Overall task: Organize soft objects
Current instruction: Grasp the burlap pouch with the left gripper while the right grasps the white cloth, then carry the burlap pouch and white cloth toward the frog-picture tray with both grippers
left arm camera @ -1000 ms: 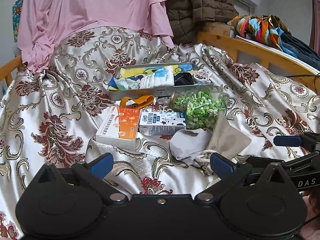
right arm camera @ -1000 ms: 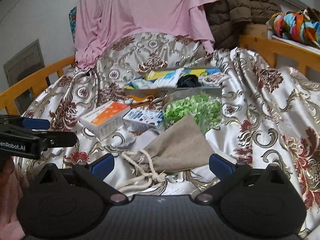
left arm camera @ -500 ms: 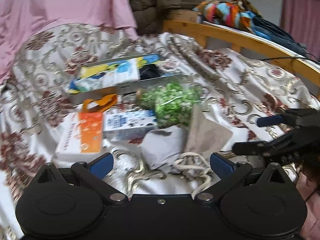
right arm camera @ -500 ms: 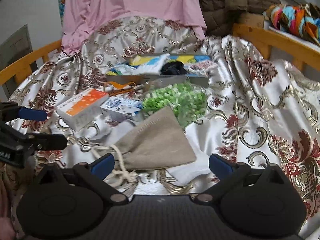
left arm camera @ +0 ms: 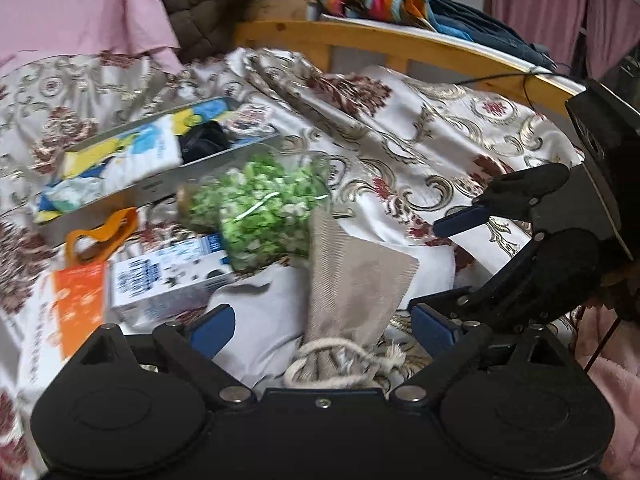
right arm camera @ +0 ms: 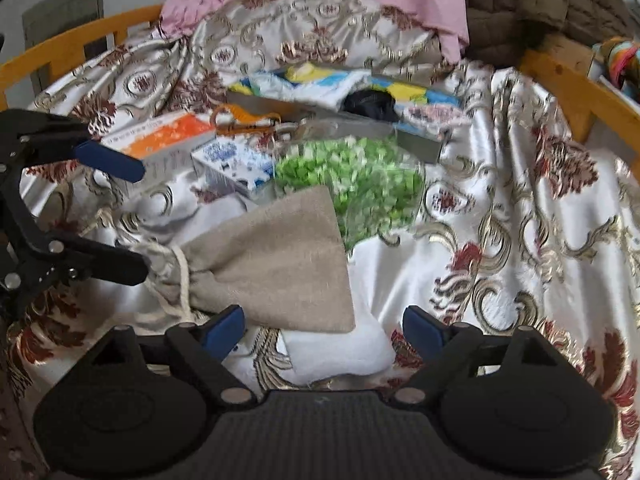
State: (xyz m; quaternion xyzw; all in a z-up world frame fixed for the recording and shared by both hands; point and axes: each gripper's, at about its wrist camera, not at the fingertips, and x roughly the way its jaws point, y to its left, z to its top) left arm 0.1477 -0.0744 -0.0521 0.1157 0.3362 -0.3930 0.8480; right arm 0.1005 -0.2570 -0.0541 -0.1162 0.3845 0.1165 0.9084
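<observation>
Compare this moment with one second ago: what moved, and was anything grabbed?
Both claws closed in on the beige linen drawstring pouch: the left claw at its corded neck, the right claw at its flat end. Their jaws have just been closing slightly, gripping nothing yet. Pouch, clear bag of green pieces and cartons stayed put.

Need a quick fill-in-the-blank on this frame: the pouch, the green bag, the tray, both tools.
1. The beige drawstring pouch lies on a ____ cloth.
2. The clear bag beyond the pouch is filled with ____ pieces.
3. The left tool and the right tool are both ____, pads off the pouch.
4. The black item sits inside the metal ____.

Missing words: white; green; open; tray
</observation>
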